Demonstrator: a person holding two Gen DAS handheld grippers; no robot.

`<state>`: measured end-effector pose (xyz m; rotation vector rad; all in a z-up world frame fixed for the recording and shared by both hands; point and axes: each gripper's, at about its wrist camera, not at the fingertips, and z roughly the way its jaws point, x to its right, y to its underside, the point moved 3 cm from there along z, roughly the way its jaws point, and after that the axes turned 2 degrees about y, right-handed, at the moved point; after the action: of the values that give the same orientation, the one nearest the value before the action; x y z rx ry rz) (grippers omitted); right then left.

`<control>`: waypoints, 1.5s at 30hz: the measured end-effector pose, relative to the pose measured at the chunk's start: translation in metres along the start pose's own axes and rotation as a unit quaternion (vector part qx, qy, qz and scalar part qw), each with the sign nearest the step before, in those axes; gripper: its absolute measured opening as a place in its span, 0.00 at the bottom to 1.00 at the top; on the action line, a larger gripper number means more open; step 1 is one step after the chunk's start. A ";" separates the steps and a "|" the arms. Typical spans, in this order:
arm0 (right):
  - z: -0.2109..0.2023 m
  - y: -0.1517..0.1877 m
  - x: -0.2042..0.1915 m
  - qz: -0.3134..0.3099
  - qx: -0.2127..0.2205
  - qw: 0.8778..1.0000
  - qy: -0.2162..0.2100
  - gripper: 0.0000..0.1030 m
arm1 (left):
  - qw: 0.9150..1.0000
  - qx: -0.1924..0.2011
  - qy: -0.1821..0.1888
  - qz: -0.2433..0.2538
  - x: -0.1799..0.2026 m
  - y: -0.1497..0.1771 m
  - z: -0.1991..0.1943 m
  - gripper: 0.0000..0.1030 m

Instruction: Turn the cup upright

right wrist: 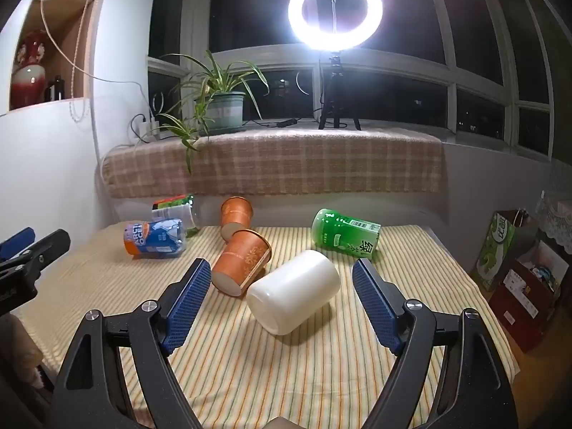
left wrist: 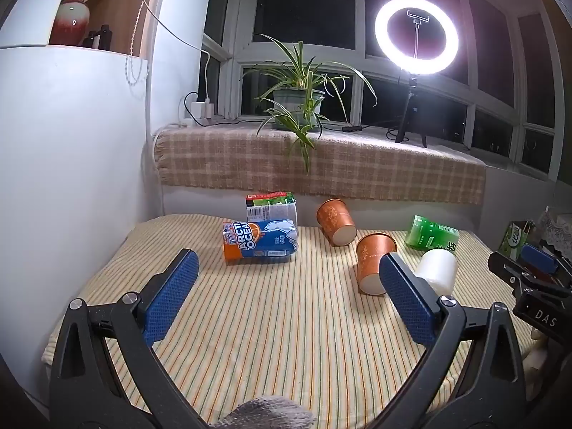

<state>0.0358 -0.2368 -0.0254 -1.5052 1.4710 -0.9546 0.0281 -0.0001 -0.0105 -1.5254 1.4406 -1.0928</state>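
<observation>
Striped tablecloth (right wrist: 286, 375) covers the table. White cup (right wrist: 293, 291) lies on its side near the middle, base toward the right-wrist camera, between the spread fingers of the right gripper (right wrist: 280, 273), untouched. Left gripper (left wrist: 287, 268) hovers over bare cloth, jaws wide apart, holding nothing. Near orange paper cup (right wrist: 241, 262) lies tipped, touching the white cup's left side. Green bottle (right wrist: 345, 234) lies behind them.
</observation>
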 end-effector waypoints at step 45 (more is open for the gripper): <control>0.002 0.004 -0.001 0.008 -0.010 1.000 -0.005 0.79 | 1.000 0.000 0.000 0.000 -0.001 0.003 0.003 1.00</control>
<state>0.0359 -0.2358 -0.0300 -1.5082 1.4875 -0.9226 0.0294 0.0003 -0.0144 -1.5258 1.4393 -1.0925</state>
